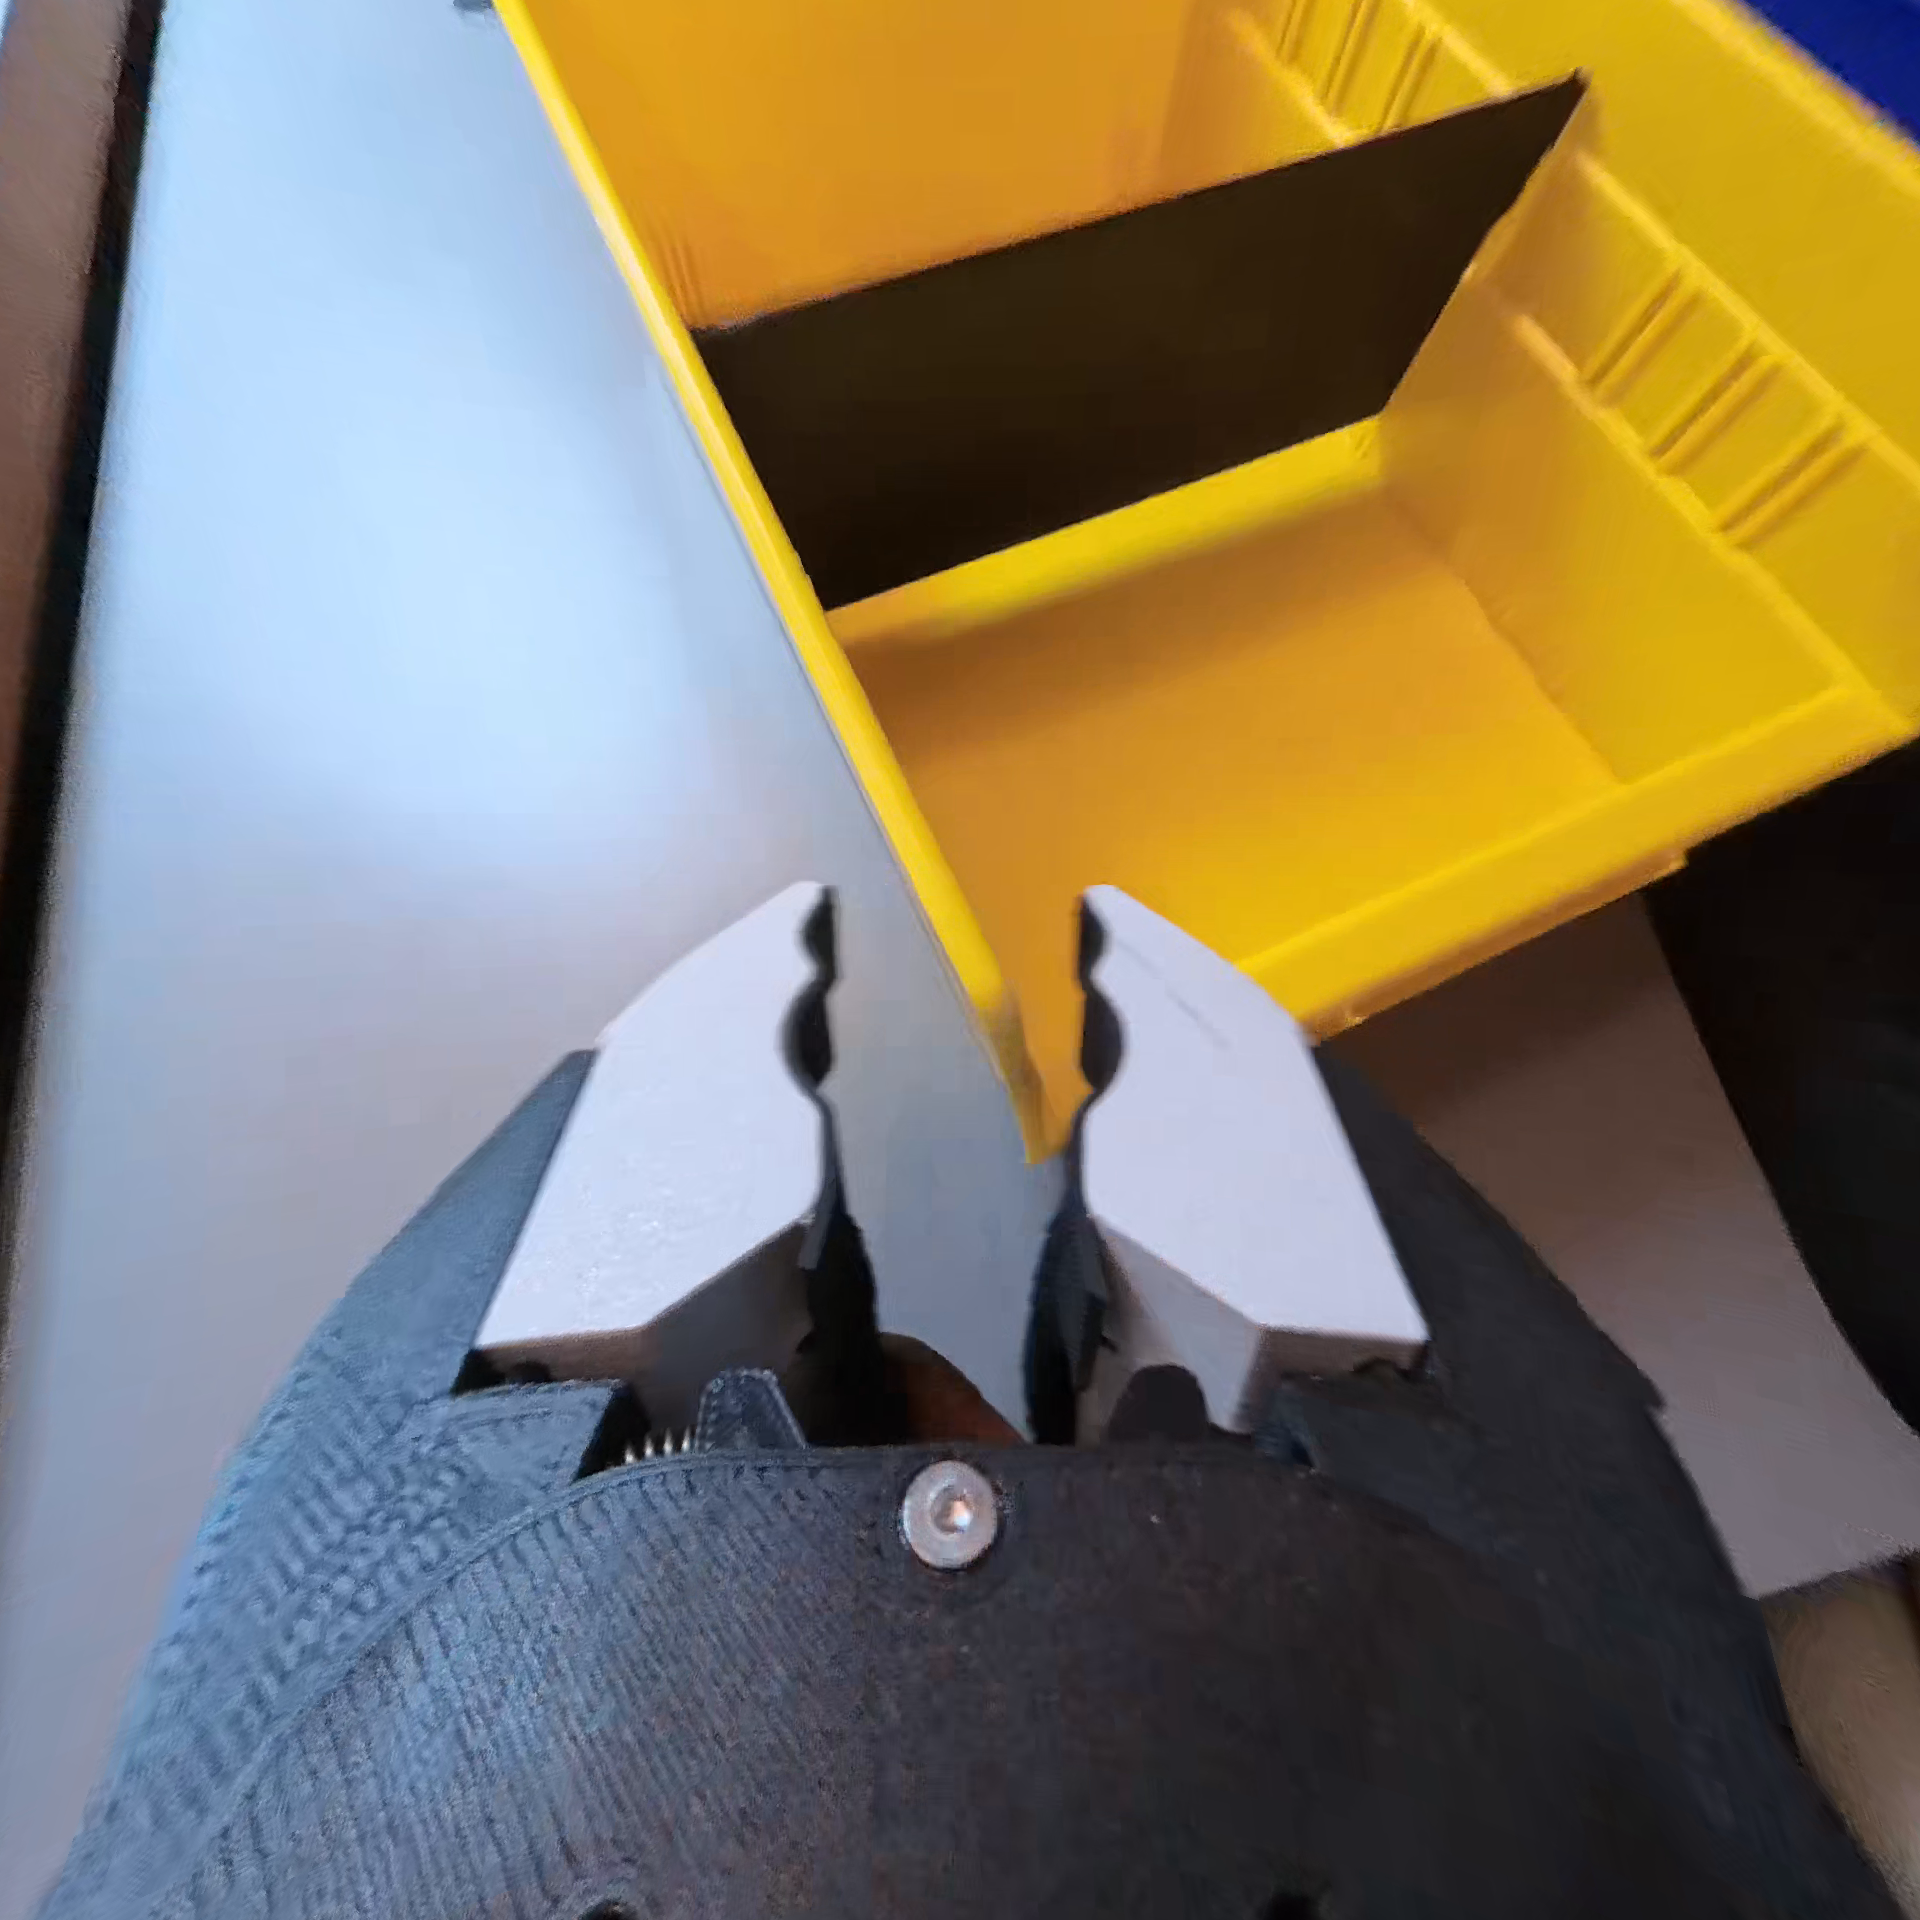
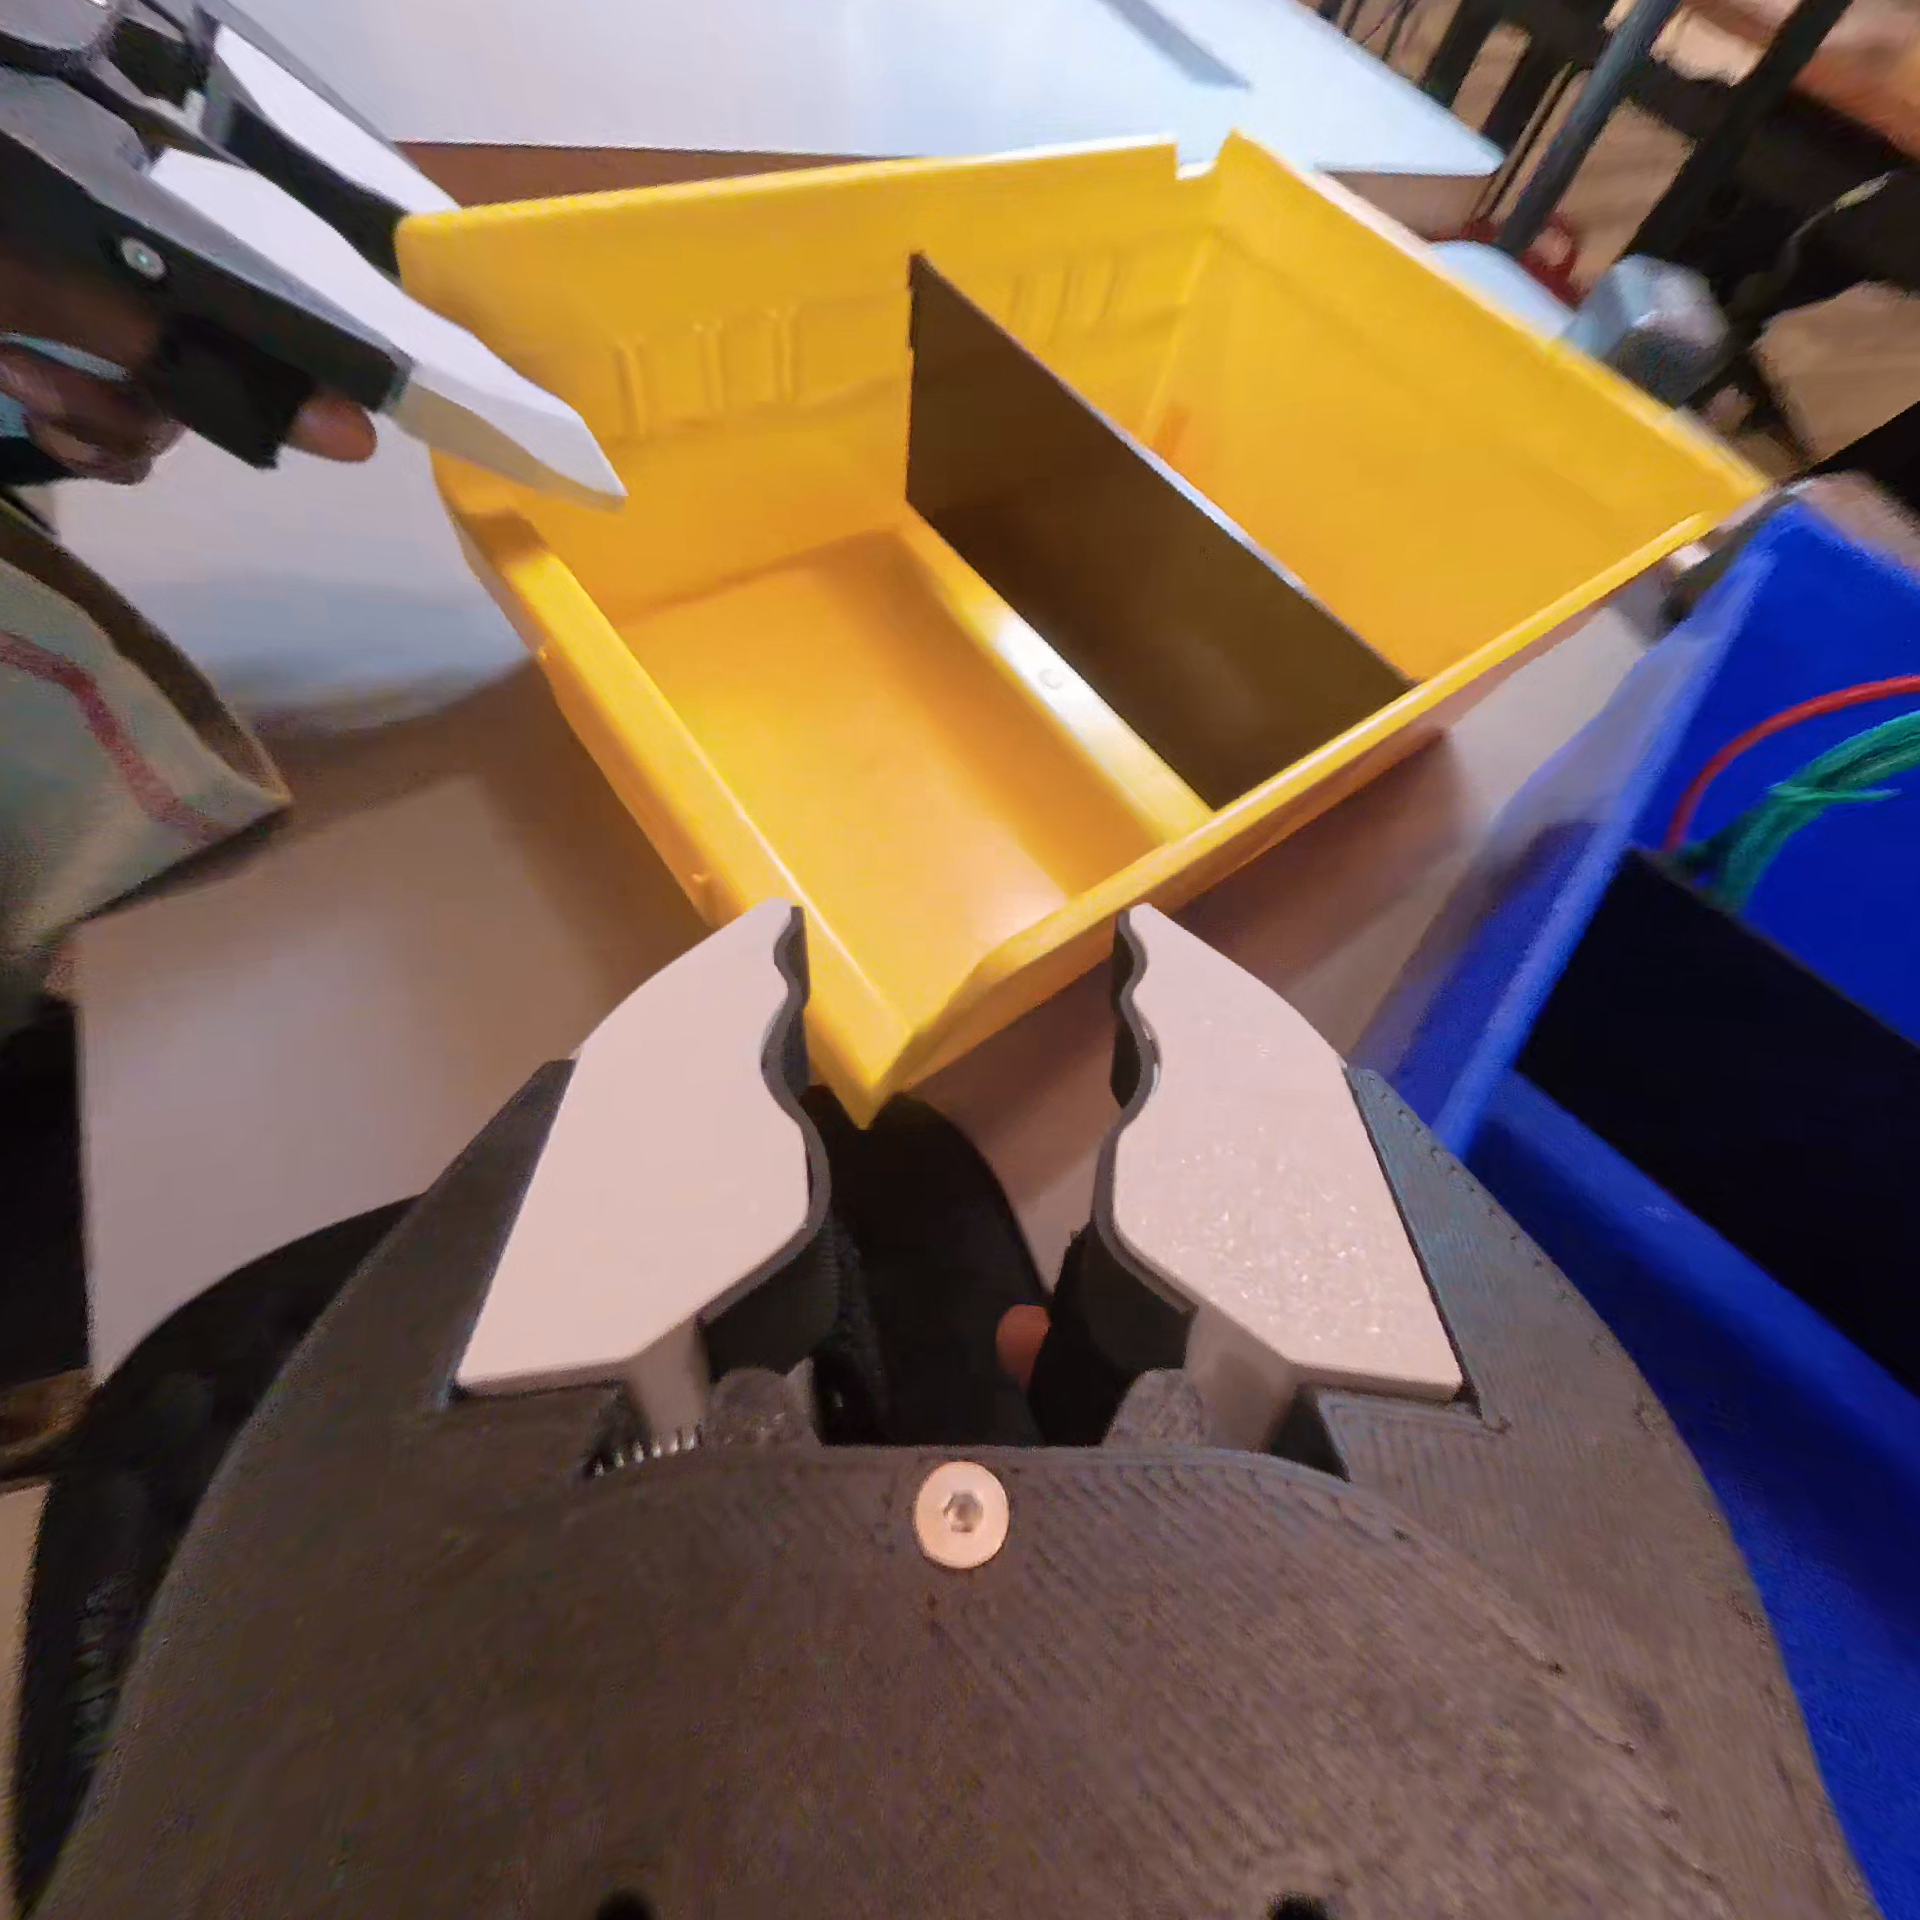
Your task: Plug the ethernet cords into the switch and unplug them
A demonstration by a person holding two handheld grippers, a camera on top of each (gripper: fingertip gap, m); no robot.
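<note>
Wires (image 2: 1808, 790) in the blue bin (image 2: 1662, 1039) show only from the right.

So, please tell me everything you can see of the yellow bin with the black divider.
The yellow bin looks like moulded plastic, open on top, with ribbed slots along its inner walls. An upright black divider splits it into two compartments; both appear empty. It rests on the table, next to a blue bin. The left gripper hovers at one corner, not visibly touching it.

Yellow bin (image 2: 1039, 727) and blue bin (image 2: 1621, 1195) on table (image 2: 312, 987).
</note>
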